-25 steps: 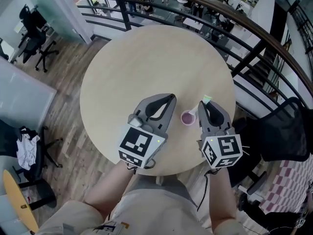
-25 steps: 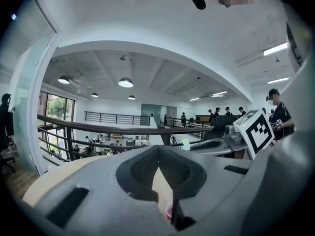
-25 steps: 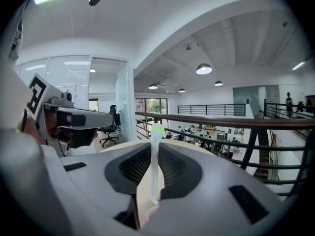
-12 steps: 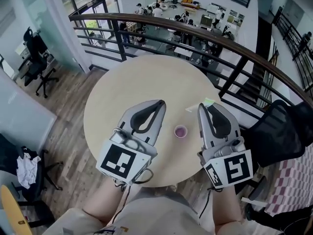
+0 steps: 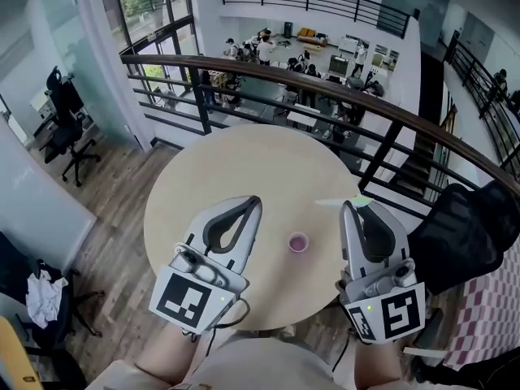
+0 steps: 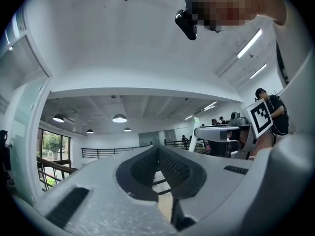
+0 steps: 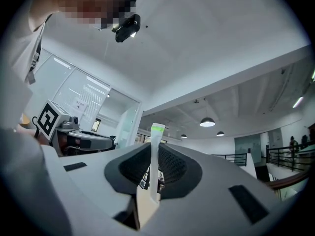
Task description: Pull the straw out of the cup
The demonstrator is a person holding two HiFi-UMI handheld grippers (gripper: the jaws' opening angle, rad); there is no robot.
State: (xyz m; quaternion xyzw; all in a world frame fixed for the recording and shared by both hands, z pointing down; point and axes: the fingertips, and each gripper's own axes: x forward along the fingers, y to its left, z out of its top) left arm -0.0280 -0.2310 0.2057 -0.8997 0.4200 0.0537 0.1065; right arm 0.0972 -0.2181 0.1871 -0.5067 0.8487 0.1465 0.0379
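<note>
Round wooden table [image 5: 219, 177] is sitting by a black railing [image 5: 284, 67], and the straw is out of the cup.

Right gripper [image 5: 349, 207] is squeezing the white straw [image 5: 333, 203] tight between its jaws, up in the air and apart from the cup. In the right gripper view the straw's green end is poking up past the jaw tips. The little purple cup [image 5: 298, 242] is standing upright on the table, between the two grippers in the head view. Left gripper [image 5: 255, 201] is keeping its jaws together with nothing in them.
</note>
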